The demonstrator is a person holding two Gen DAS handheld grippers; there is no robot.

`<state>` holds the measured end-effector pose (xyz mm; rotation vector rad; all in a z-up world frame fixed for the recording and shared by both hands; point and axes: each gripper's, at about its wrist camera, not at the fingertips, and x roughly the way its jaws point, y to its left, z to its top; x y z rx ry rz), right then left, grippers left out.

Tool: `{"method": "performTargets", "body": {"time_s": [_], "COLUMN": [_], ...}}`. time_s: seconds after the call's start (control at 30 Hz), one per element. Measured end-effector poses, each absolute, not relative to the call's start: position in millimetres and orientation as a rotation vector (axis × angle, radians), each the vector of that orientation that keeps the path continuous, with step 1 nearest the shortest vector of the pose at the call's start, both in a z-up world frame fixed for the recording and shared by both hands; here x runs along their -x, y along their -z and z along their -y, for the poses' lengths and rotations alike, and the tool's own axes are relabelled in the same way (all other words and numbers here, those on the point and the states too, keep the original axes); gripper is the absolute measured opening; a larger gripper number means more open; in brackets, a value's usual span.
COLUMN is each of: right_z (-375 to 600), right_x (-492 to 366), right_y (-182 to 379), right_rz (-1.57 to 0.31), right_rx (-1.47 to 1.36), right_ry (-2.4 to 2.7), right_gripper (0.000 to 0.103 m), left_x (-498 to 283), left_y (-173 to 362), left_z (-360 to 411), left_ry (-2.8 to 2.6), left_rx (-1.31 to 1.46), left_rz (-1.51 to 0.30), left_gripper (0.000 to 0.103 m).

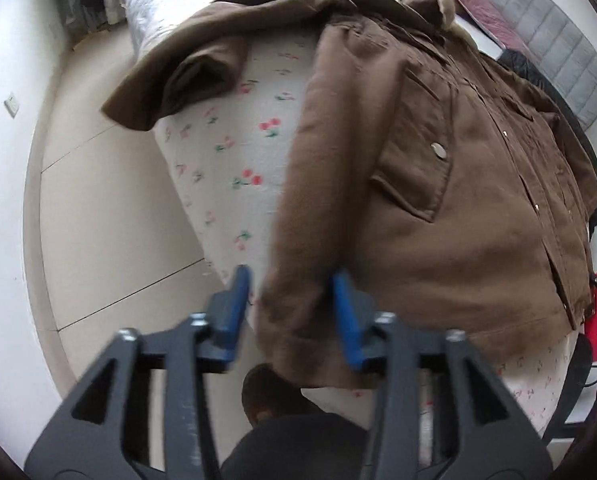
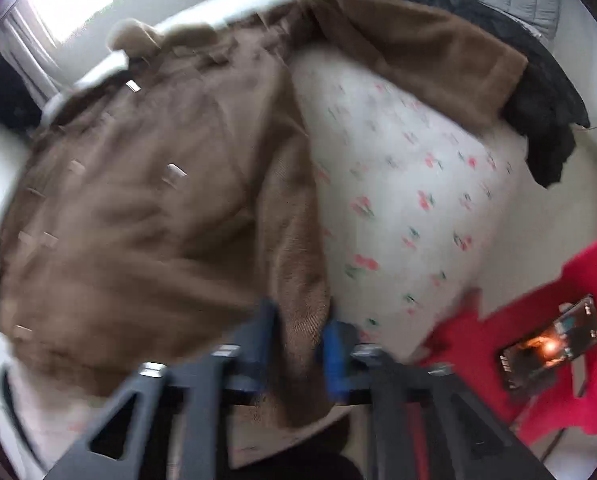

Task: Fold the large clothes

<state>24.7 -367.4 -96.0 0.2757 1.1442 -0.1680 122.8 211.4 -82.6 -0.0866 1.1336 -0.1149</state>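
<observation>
Looking along the left gripper [image 1: 290,304], its jaws stand partly apart with the lower side edge of the brown jacket [image 1: 438,184] between them; the blue pads do not seem to press the cloth, so I judge it unheld. The jacket lies front up on the bed [image 1: 226,148], collar towards 12 o'clock, one sleeve [image 1: 186,80] thrown out to 10 o'clock and drooping over the mattress edge. The risk here: that hem corner hangs past the near edge at 6 o'clock, and the heavy cloth could slide off towards the floor [image 1: 98,200] and undo the spread. The sheet is white with small cherries; pale tiles and a white wall with a socket sit at 9 o'clock, a grey quilted blanket [image 1: 558,52] at 1 o'clock.

From the right gripper [image 2: 298,340], the picture is smeared. Its jaws are likewise partly apart, a strip of the jacket's other side edge [image 2: 294,248] running between them; whether the pads touch it I cannot tell. The body of the jacket fills 9 o'clock, the second sleeve [image 2: 438,56] reaches to 1 o'clock beside a black garment [image 2: 546,120]. A fold could drag that garment along. A red surface [image 2: 558,360] with a phone [image 2: 550,352] lies at 4 o'clock; a bright window is at 11 o'clock.
</observation>
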Motion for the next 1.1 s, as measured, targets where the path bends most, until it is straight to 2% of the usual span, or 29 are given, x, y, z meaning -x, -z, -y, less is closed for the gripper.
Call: {"method": "performTargets", "body": {"time_s": [0.03, 0.2, 0.37, 0.7, 1.1], "right_z": [374, 385, 365, 282, 247], "right_x": [-24, -31, -50, -100, -142], "right_y": [93, 54, 32, 20, 49], "right_rz": [-1.144, -1.075, -1.031, -1.034, -1.114], "right_rx": [-0.302, -0.282, -0.301, -0.122, -0.047], "right_ry": [0.185, 0.235, 0.175, 0.057, 0.047], "right_gripper": [0.053, 0.058, 0.064, 0.071, 0.072], "left_x": [-124, -133, -153, -185, -229], "left_y": [78, 52, 44, 42, 53], "left_z": [-217, -222, -205, -153, -143], "left_ry": [0.109, 0.093, 0.118, 0.03, -0.027], "left_rx": [0.1, 0.076, 0.088, -0.049, -0.099], "left_rz": [-1.127, -1.042, -1.02, -1.012, -0.995], "left_gripper": [0.061, 0.076, 0.084, 0.085, 0.085]}}
